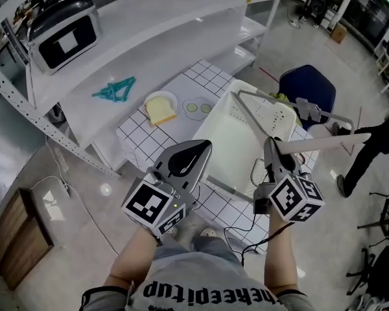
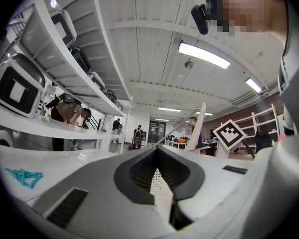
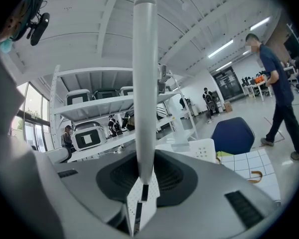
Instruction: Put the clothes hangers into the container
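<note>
Hanger (image 1: 324,141) clamped in right hand-held gripper (image 1: 273,149) above container (image 1: 220,125), left hand-held gripper (image 1: 198,150) closed, empty, at near rim

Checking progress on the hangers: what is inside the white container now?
The container's visible floor looks mostly bare. The hanger clamped in the right gripper stretches over it; whether it touches inside is unclear. That gripper covers the near right corner.

This looks like a lab or test hall: long white metal shelving (image 1: 149,24) carrying boxy appliances (image 1: 63,31), ceiling strip lights (image 2: 204,55), people (image 2: 70,113) busy at benches.
</note>
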The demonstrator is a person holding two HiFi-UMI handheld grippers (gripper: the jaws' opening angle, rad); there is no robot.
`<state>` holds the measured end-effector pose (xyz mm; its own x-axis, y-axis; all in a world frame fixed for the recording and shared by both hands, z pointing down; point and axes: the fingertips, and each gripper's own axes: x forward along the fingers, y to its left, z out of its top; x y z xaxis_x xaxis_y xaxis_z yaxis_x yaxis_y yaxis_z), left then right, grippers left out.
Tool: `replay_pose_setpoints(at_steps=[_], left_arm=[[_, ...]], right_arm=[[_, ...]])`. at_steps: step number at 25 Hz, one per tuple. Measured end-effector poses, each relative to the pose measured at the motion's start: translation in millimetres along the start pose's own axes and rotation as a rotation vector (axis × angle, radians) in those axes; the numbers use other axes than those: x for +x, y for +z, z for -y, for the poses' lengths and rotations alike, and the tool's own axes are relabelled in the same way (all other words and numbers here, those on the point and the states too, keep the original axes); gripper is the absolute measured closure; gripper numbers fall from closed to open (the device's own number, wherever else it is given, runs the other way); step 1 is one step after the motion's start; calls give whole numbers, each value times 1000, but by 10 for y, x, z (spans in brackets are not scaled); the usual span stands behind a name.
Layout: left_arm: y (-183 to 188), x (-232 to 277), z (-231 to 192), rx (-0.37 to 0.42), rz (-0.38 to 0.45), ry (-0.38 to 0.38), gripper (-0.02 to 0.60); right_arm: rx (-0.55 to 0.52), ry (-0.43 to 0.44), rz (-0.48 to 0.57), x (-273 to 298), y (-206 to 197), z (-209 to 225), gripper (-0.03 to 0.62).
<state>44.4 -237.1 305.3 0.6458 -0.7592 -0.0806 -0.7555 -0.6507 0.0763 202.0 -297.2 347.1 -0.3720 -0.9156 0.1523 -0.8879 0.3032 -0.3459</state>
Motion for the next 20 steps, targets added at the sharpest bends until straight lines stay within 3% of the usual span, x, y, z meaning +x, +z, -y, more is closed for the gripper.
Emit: replay_pose_setpoints(at_steps=[20], left_arm=[[-54, 30, 9, -14, -14, -25, 560]], right_arm=[[-107, -65, -106, 5, -284, 35, 505]])
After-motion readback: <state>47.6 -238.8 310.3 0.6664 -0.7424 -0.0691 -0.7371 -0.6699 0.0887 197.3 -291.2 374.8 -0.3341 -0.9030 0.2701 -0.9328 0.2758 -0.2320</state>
